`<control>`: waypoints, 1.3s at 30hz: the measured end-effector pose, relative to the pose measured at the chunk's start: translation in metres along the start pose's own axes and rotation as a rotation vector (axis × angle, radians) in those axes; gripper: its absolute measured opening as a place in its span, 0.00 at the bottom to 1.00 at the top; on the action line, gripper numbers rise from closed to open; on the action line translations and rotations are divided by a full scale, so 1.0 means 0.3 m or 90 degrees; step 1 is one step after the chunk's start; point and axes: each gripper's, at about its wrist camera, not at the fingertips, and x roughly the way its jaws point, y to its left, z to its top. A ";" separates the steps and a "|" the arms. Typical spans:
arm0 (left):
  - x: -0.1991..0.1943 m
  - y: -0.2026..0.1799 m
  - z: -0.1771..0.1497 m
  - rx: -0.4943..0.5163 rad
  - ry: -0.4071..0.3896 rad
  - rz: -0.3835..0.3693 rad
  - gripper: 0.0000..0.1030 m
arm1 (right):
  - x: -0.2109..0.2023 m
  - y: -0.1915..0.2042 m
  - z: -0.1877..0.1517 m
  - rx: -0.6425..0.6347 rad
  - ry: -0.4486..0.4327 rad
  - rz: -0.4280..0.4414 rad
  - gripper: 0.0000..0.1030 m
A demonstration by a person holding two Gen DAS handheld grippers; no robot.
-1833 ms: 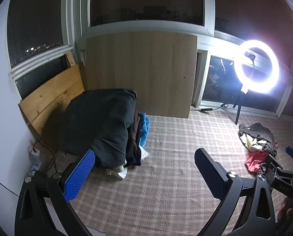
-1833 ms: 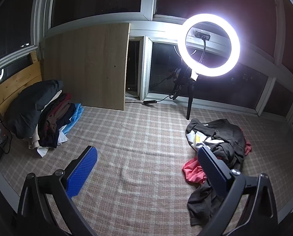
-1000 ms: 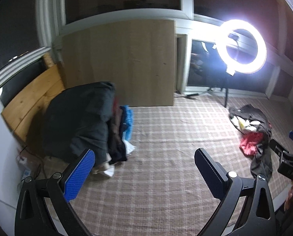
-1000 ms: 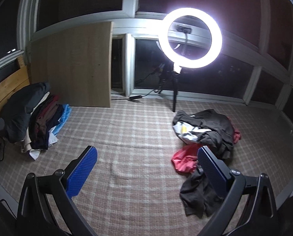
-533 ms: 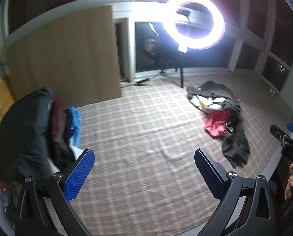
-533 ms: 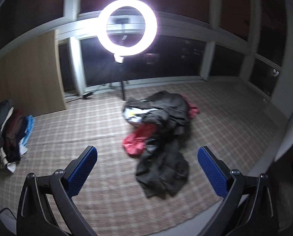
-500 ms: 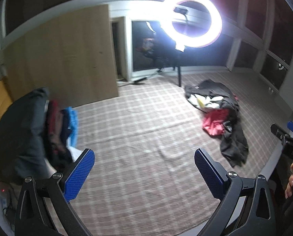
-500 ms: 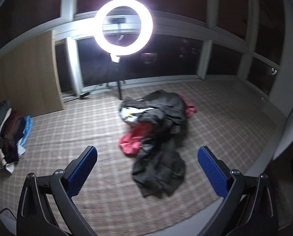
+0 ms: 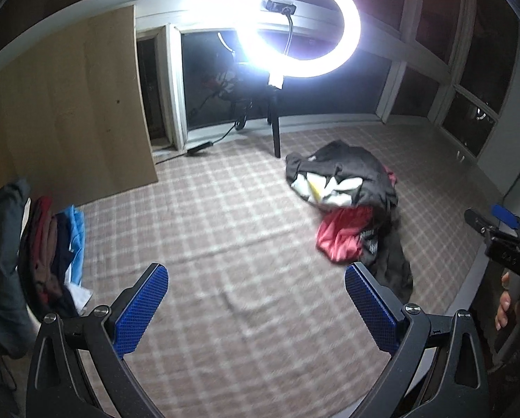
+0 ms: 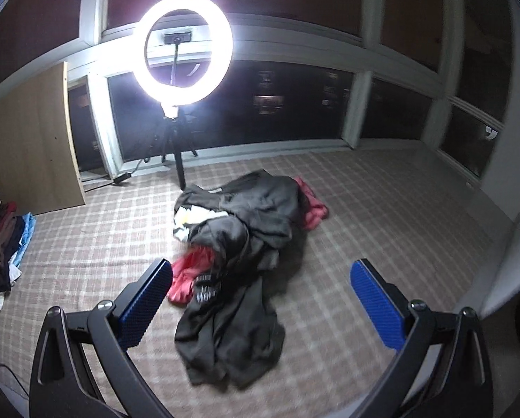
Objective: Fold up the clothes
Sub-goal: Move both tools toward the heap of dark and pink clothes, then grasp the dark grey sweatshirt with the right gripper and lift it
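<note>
Counted on the checked mat [image 10: 382, 209]: two heaps of clothes.

Loose heap [image 10: 246, 230], mid-floor: at least three garments told apart by colour. One dark grey or black [image 10: 260, 202], possibly more than one, folds not separable. One red [image 10: 186, 275]. One white with a yellow patch [image 10: 193, 217].

Stacked heap [image 9: 51, 244] at left: roughly five layers visible; exact count not readable.

One ring light [image 10: 188, 48] on one tripod [image 10: 176, 146]. One wooden board [image 9: 61, 111] leaning on the windows.

Two grippers: left gripper [image 9: 256, 308], right gripper [image 10: 261, 301]. Two blue pads each, spread apart, nothing between.
</note>
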 end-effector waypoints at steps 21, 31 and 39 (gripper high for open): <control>0.283 -0.094 0.114 -0.090 0.072 0.107 0.99 | 0.950 0.022 0.154 -0.177 0.229 0.196 0.58; 0.370 -0.085 0.134 -0.071 0.093 0.097 0.99 | 0.885 -0.130 0.212 -0.050 0.194 0.287 0.15; 0.391 -0.076 0.150 -0.046 0.098 0.059 0.99 | 0.533 -0.233 0.281 0.025 0.093 0.338 0.12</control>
